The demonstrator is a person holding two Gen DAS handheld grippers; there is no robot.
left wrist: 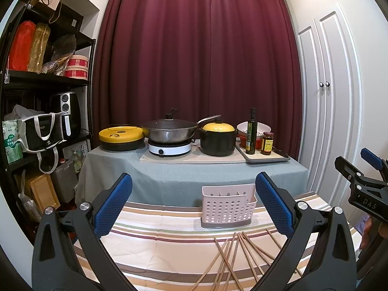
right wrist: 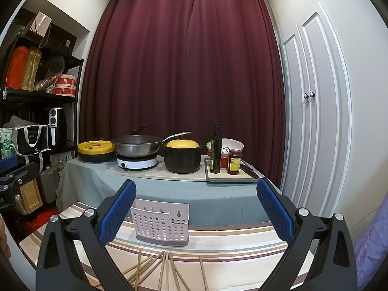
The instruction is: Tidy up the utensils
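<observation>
On right gripper (left wrist: 363,167), "DAS" is readable; chopsticks (left wrist: 238,257) lie scattered.

- Left tool (left wrist: 194,203): two black plastic arms, each ending in a blue textured pad (left wrist: 114,203).
- Round silver screws (left wrist: 84,206) sit at the arm joints.
- Right tool (right wrist: 195,209): the same build (black arms, blue dimpled pads, silver screws).
- Seen from the left wrist view, the right tool's black body carries pale letters "DAS" (left wrist: 369,202).
</observation>
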